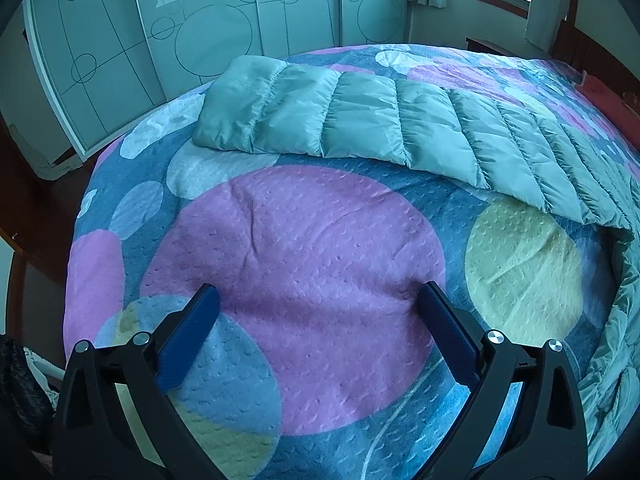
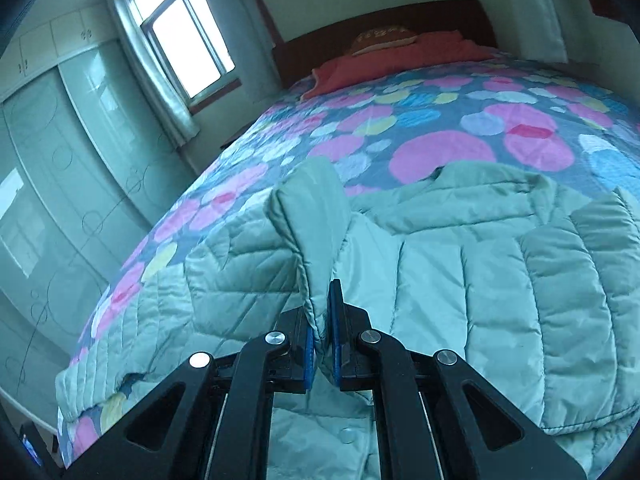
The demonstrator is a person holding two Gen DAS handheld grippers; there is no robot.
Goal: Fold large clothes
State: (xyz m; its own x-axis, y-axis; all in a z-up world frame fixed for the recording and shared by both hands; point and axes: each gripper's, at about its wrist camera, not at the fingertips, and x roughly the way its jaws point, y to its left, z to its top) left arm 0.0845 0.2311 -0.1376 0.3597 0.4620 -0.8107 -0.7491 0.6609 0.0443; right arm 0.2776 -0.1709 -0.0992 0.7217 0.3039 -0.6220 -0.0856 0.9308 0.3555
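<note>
A pale green quilted down jacket (image 2: 500, 264) lies spread on the bed. In the left wrist view one long sleeve (image 1: 360, 120) of it stretches across the bedspread toward the far left. My right gripper (image 2: 323, 300) is shut on a fold of the jacket's edge (image 2: 312, 240), which stands up between the blue pads. My left gripper (image 1: 320, 300) hovers wide open over a pink circle of the bedspread, nothing between its fingers (image 1: 192, 328), and the sleeve lies well beyond it.
The bed carries a blue bedspread (image 1: 340, 280) with pink, yellow and light circles. A red blanket and a pillow (image 2: 384, 40) lie at the wooden headboard. Sliding wardrobe doors (image 1: 180, 32) stand past the bed's far side, and a window with curtains (image 2: 176, 40) is by the corner.
</note>
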